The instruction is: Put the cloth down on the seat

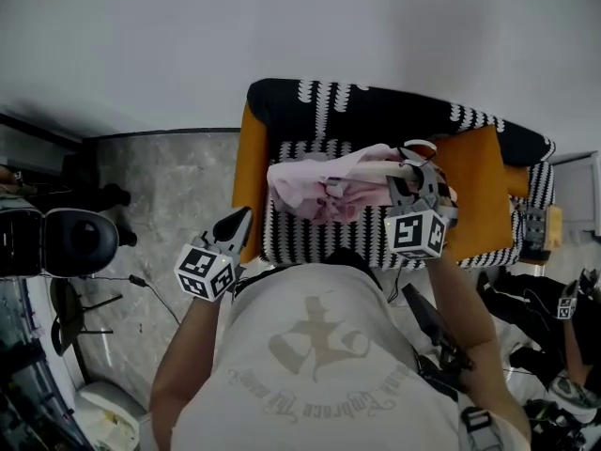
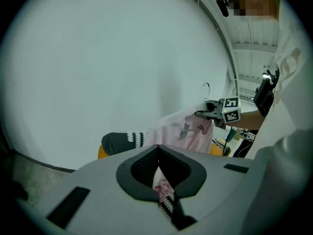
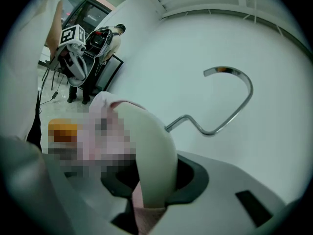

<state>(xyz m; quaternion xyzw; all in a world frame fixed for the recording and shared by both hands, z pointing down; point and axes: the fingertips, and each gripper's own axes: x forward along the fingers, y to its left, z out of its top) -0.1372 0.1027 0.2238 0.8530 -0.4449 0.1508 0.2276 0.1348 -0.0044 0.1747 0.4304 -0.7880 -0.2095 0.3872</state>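
The right gripper [image 1: 405, 183], clamped on the cream plastic hanger [image 3: 152, 151] bearing the pale pink cloth [image 1: 315, 191], holds it over the black-and-white striped seat [image 1: 299, 241] (left gripper [image 1: 238, 220] closed, empty, nearby); next, seemingly: lower until it rests, then release.

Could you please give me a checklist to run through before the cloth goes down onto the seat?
1. Right tool gripping the hanger: ok, its jaws are closed on the cream shoulder.
2. Cloth on the hanger: ok, the pink cloth drapes from it.
3. Cloth above the seat: ok, the head view shows it over the striped seat.
4. Cloth touching the seat: cannot tell.
5. Left tool clear: ok, jaws together and empty, beside the orange armrest, apart from the cloth.
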